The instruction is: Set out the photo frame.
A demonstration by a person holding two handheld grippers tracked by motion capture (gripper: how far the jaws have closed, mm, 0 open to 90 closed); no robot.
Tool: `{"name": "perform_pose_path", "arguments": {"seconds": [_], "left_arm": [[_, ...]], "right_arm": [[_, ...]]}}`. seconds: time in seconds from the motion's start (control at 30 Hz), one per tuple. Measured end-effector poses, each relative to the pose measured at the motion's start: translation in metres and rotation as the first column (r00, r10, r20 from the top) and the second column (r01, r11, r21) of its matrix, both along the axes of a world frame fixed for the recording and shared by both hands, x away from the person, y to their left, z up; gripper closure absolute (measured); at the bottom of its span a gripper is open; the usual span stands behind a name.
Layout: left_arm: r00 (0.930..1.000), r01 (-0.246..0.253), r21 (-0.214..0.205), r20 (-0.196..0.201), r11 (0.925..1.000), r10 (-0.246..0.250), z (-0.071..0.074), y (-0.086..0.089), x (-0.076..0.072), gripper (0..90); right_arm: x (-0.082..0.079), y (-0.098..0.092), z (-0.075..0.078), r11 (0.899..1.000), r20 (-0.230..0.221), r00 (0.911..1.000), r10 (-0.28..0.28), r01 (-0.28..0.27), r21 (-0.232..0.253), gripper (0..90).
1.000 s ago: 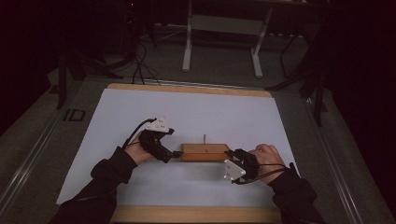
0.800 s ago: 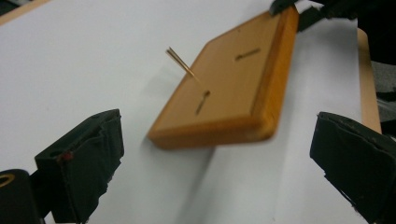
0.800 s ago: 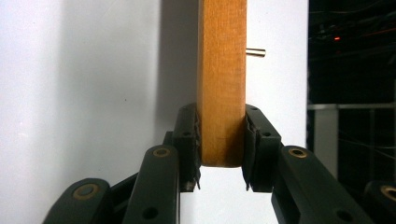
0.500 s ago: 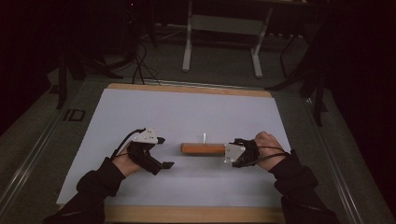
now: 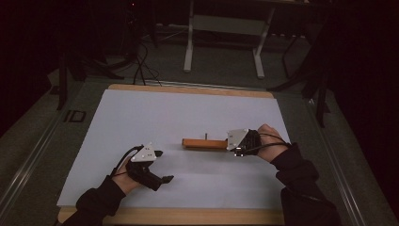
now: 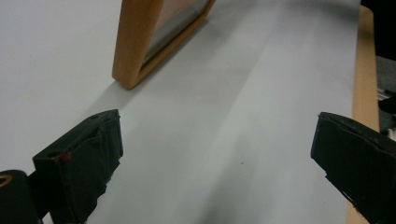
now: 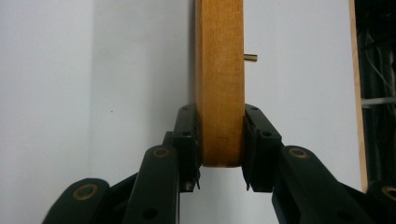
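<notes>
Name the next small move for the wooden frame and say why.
Probably set the wooden frame down flat on the white mat: only the right gripper clamps its end, and the left gripper stands open, apart from it.

A pale grey sheet (image 5: 141, 122) covers a wooden tabletop (image 5: 188, 88) whose bare edges show at twelve and six o'clock, while on the dark floor beyond stand a white two-legged frame (image 5: 223, 28) at twelve o'clock and tangled black cables (image 5: 141, 66) at eleven.
</notes>
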State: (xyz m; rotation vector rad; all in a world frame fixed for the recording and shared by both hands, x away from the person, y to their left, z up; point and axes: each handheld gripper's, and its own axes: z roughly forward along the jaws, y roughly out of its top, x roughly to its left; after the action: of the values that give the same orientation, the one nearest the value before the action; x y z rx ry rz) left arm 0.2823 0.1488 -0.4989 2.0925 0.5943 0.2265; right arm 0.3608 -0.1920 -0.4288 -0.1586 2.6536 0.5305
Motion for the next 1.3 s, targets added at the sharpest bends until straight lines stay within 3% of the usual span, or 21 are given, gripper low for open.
{"name": "perform_pose_path", "arguments": {"seconds": [0.17, 0.37, 0.63, 0.77, 1.0, 1.3], "left_arm": [[0.9994, -0.031, -0.021, 0.013, 0.9993, 0.031, -0.005, 0.004, -0.001, 2.8], [0.9985, -0.049, -0.001, 0.022, 0.9988, 0.049, -0.013, 0.007, -0.001, 2.8], [0.9986, -0.051, -0.006, 0.017, 0.9987, 0.051, -0.015, 0.007, 0.001, 2.8], [0.9987, -0.050, -0.009, 0.013, 0.9987, 0.050, -0.016, 0.007, 0.001, 2.8], [0.9986, -0.051, -0.016, 0.015, 0.9986, 0.051, -0.017, 0.008, 0.002, 2.8], [0.9989, -0.045, -0.009, 0.009, 0.9989, 0.045, -0.019, 0.007, 0.002, 2.8]], "right_arm": [[0.013, 0.000, 0.004, 1.000, -0.054, 0.9985, 0.002, -0.001, 0.007, 69.8], [0.027, 0.000, 0.008, 1.000, -0.114, 0.9935, -0.011, 0.013, 0.017, 69.7], [0.050, 0.001, 0.012, 0.999, -0.188, 0.9813, -0.041, 0.045, 0.018, 68.7], [0.062, 0.000, 0.013, 0.996, -0.245, 0.9674, -0.066, 0.077, 0.036, 68.4], [0.080, 0.001, 0.014, 0.995, -0.287, 0.9546, -0.078, 0.093, 0.038, 67.5], [0.097, 0.003, 0.014, 0.995, -0.313, 0.9463, -0.082, 0.095, 0.026, 66.6]]}}
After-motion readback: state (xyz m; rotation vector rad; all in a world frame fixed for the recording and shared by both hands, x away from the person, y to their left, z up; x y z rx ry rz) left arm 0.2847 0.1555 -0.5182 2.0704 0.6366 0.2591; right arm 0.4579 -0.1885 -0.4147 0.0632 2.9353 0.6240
